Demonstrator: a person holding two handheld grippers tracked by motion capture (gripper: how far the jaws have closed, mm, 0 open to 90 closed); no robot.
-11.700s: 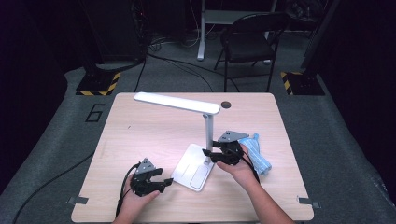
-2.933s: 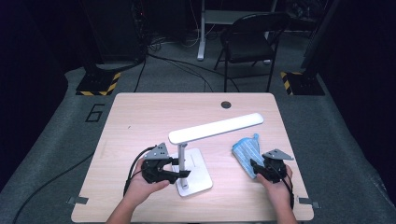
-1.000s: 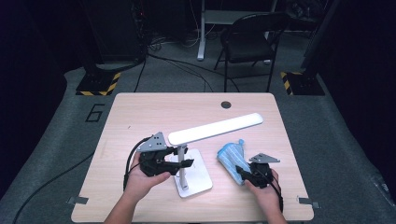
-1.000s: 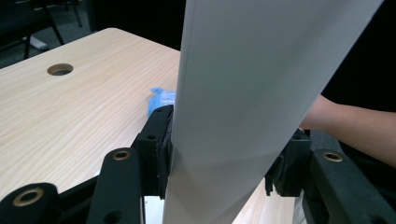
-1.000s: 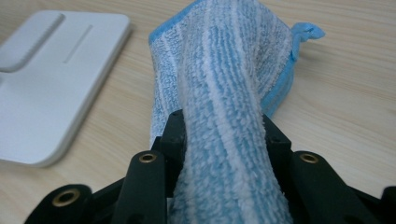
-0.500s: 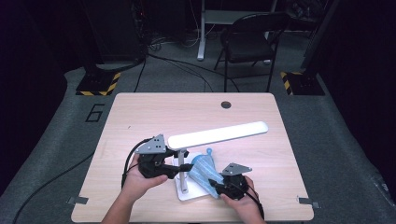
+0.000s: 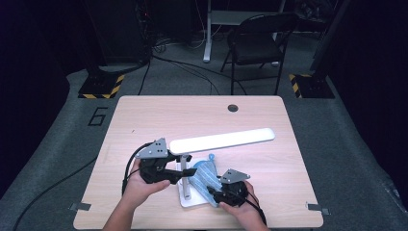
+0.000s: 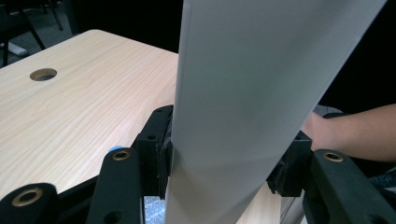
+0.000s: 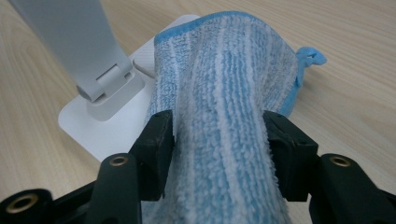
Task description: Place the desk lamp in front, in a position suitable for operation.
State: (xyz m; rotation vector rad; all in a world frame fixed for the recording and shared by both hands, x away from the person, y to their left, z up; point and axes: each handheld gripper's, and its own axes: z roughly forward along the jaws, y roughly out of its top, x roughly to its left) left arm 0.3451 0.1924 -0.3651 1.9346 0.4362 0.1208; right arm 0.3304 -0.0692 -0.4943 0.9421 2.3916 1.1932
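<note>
While the high view shows the table and the white lamp near its front, the left gripper clamps the lamp's post, and the right gripper, jaws just widening, still pinches the blue cloth draped on the lamp's base.

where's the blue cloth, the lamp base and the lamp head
blue cloth (image 9: 224, 84), right gripper view, striped middle
lamp base (image 9: 100, 128), right gripper view, bare white plate
lamp head (image 7: 222, 141), high view, middle of the lit bar
</note>
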